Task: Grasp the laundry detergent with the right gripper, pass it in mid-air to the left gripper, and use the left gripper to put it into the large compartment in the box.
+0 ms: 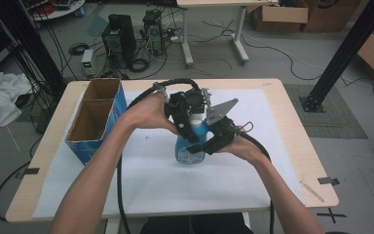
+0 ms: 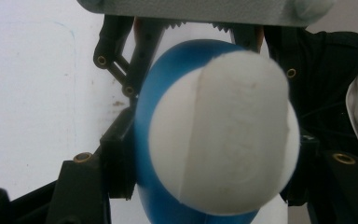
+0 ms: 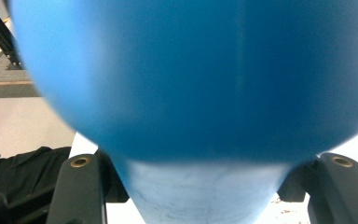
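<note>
Two grippers (image 1: 191,114) (image 1: 205,142) clamp the blue bottle (image 1: 191,148); the cardboard box (image 1: 93,122) beside it stands empty.

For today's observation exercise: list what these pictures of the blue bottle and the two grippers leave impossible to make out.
- High view: most of the blue bottle, covered by the left gripper and right gripper.
- Left gripper view: the bottle's white cap is close and blurred, covering the body below.
- Right gripper view: the bottle, too near and blurred; any label is unreadable.
- High view: the floor of the cardboard box, hidden by its walls.
</note>
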The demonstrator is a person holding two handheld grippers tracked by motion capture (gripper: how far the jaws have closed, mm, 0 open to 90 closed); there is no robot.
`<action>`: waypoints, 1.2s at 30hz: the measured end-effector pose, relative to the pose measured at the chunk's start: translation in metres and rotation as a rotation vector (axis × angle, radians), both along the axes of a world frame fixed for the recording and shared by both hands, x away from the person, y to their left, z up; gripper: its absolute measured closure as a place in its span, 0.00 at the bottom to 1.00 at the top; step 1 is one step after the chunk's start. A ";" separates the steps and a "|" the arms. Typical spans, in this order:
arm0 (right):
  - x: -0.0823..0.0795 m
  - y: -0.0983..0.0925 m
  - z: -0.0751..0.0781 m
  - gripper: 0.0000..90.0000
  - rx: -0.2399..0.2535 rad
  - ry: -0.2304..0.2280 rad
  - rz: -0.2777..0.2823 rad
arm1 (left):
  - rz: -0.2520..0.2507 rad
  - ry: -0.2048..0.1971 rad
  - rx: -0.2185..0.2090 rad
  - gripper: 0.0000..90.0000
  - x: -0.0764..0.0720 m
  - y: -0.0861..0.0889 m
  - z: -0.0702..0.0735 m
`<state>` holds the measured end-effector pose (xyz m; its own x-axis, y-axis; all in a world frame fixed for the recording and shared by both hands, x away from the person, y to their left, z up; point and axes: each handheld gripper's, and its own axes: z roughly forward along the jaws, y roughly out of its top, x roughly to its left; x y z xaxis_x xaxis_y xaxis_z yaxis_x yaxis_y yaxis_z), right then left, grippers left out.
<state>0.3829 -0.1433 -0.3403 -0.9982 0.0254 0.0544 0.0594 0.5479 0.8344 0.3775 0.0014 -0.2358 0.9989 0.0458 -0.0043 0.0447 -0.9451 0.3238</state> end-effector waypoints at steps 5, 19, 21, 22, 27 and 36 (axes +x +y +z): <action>0.000 -0.001 0.000 0.38 0.004 0.002 -0.003 | -0.001 0.002 0.000 0.42 0.000 0.000 0.000; -0.001 -0.001 0.000 0.33 0.007 0.015 0.001 | 0.003 0.004 -0.017 0.42 -0.001 0.003 0.000; -0.001 -0.001 -0.001 0.32 -0.001 0.018 -0.004 | 0.003 0.005 -0.018 0.42 -0.001 0.004 -0.001; 0.000 -0.001 -0.002 0.32 -0.003 0.020 -0.006 | 0.010 0.010 -0.020 0.42 -0.002 0.004 -0.002; -0.001 -0.003 -0.002 0.32 0.002 0.022 -0.003 | 0.008 0.007 -0.021 0.42 -0.001 0.006 -0.002; -0.001 -0.003 -0.003 0.29 -0.005 0.030 -0.013 | 0.021 0.007 -0.039 0.42 -0.002 0.010 0.000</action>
